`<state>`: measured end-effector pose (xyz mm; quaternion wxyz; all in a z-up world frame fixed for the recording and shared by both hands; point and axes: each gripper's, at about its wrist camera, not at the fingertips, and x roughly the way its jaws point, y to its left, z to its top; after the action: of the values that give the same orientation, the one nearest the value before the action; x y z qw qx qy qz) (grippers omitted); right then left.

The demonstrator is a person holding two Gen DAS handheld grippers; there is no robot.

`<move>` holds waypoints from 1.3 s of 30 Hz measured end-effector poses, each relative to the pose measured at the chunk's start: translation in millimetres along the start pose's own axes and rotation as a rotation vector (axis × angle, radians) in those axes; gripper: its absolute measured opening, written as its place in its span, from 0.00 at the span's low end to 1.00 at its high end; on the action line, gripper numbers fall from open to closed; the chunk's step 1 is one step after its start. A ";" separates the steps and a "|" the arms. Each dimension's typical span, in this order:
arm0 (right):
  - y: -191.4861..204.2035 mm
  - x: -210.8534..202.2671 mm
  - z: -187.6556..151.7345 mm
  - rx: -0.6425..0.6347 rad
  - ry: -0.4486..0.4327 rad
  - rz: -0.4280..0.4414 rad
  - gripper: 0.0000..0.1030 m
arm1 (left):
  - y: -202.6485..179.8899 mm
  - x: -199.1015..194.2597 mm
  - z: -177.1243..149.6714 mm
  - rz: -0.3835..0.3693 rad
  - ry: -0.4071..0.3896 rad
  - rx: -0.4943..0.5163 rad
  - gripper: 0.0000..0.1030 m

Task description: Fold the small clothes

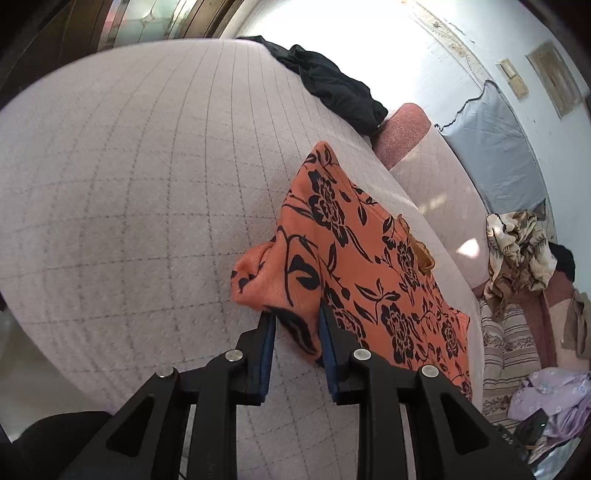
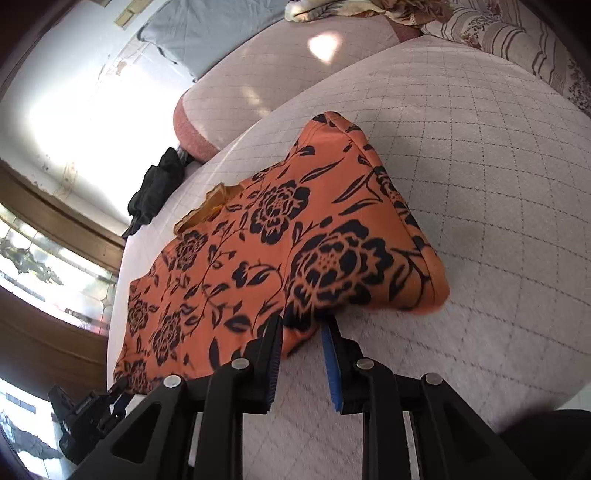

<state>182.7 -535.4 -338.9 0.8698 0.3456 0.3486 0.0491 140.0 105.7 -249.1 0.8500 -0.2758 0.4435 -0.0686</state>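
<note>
An orange garment [image 1: 369, 258] [image 2: 277, 240] with black flowers lies folded on a pale quilted mattress [image 1: 129, 184] [image 2: 480, 166]. A yellow neck trim [image 1: 421, 251] [image 2: 207, 206] shows at its far edge. My left gripper [image 1: 297, 315] stands at one near corner, slightly parted, with a loose flap of the cloth between its pads. My right gripper [image 2: 303, 326] is at the other near corner, also slightly parted, and the cloth's edge reaches in between its tips. The left gripper [image 2: 116, 393] also appears low on the left in the right wrist view. Both folded ends bulge up a little.
A black garment [image 1: 332, 85] [image 2: 155, 188] lies at the mattress's far edge. A grey-blue pillow [image 1: 491, 147] [image 2: 199, 33] leans on the wall. Beyond the bed are a heap of patterned clothes [image 1: 517, 247], striped bedding [image 1: 506, 347] and a lilac garment [image 1: 554, 391].
</note>
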 end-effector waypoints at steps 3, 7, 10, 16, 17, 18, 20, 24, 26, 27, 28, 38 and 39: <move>13.7 -19.5 -9.4 -0.086 -0.024 0.034 0.23 | -24.8 -33.2 -3.6 0.050 -0.139 0.119 0.23; 31.1 -30.5 1.4 -0.144 -0.144 0.043 0.23 | -64.5 -44.0 -0.2 0.063 -0.211 0.285 0.43; 22.0 -11.2 23.1 -0.090 -0.138 0.031 0.23 | -75.2 -16.9 5.5 0.099 -0.175 0.320 0.55; -36.6 47.0 42.8 0.167 0.034 0.007 0.22 | -55.3 67.9 2.9 0.308 0.085 0.349 0.60; -34.6 44.9 47.6 0.167 0.033 0.017 0.23 | -61.4 63.6 3.5 0.317 0.076 0.372 0.60; -31.5 42.2 53.7 0.153 0.008 0.030 0.23 | -67.2 62.9 6.0 0.322 0.095 0.388 0.60; -26.1 37.3 68.9 0.130 -0.079 0.030 0.25 | -77.6 62.1 17.8 0.288 0.111 0.378 0.60; -27.8 60.9 107.0 0.209 -0.102 0.108 0.25 | -103.3 75.6 55.1 0.258 0.123 0.367 0.60; -30.0 80.0 123.4 0.247 -0.086 0.125 0.25 | -114.7 93.2 76.5 0.275 0.116 0.386 0.61; -32.4 89.6 130.9 0.271 -0.072 0.133 0.25 | -117.8 105.4 86.5 0.288 0.123 0.395 0.62; -36.4 99.6 137.9 0.301 -0.057 0.138 0.25 | -118.4 120.0 96.9 0.314 0.143 0.390 0.62; -44.5 134.8 158.9 0.372 0.042 0.151 0.31 | -118.6 184.2 109.5 0.412 0.193 0.431 0.84; -38.7 133.2 157.5 0.357 0.033 0.177 0.31 | -117.6 175.4 105.6 0.386 0.191 0.419 0.84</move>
<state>377.8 -610.5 -358.2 0.7813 0.5227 0.3343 0.0684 343.4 -13.2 -264.5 0.8402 0.0029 0.5419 -0.0215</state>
